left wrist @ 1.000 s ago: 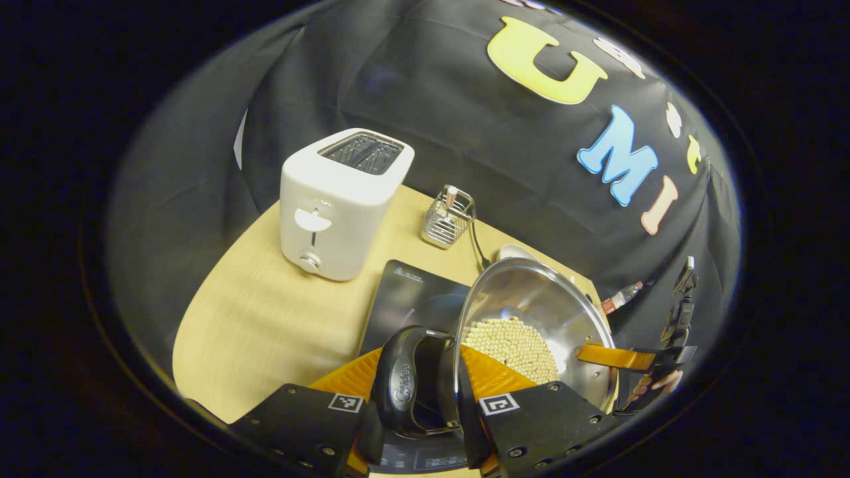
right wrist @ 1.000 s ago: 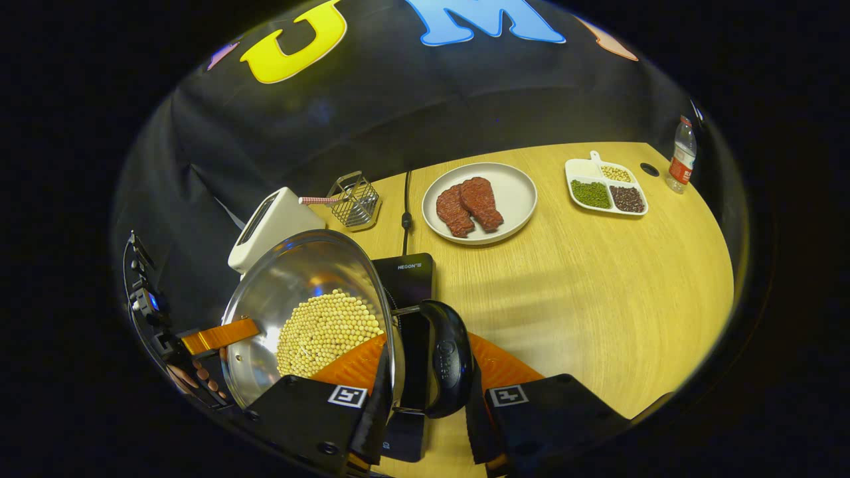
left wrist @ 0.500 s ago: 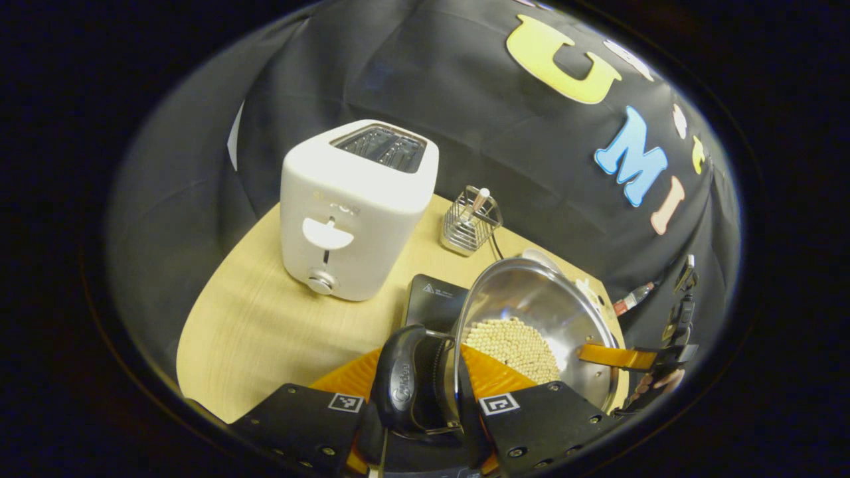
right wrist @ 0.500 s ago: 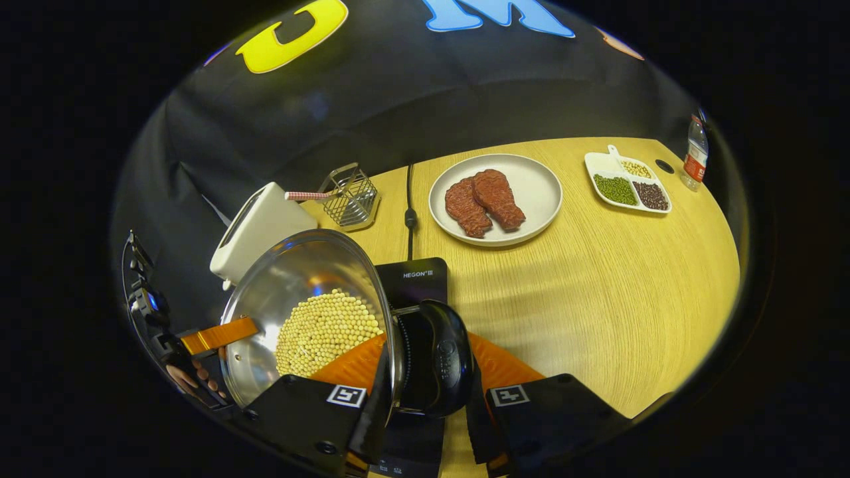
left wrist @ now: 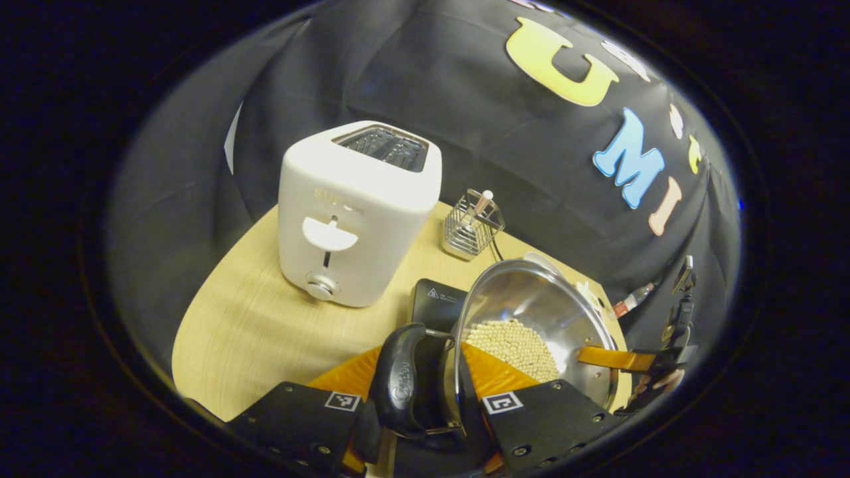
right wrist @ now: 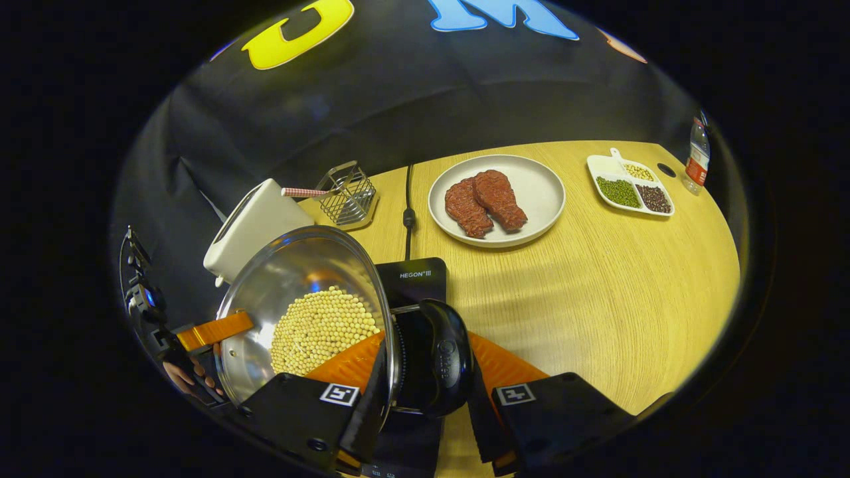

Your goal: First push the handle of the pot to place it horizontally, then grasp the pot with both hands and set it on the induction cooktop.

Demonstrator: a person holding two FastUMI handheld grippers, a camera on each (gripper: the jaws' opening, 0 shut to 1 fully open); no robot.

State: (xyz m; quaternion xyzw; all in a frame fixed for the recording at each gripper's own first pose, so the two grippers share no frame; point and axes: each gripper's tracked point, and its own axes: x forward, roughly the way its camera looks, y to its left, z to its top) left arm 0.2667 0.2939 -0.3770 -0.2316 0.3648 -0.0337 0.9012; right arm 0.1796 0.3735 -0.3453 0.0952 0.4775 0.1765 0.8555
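While both grippers (left wrist: 417, 425) (right wrist: 425, 415) clamp its black handles, the steel pot (right wrist: 292, 292) holds pale beans.

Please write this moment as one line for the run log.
phase: carry | left gripper: shut on pot handle | right gripper: shut on pot handle | pot: above cooktop

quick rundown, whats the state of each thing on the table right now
pot: holds pale beans, gripped at both side handles
left gripper: shut on a handle
right gripper: shut on the other handle
induction cooktop: under the pot
toaster: slots empty
plate: two meat pieces
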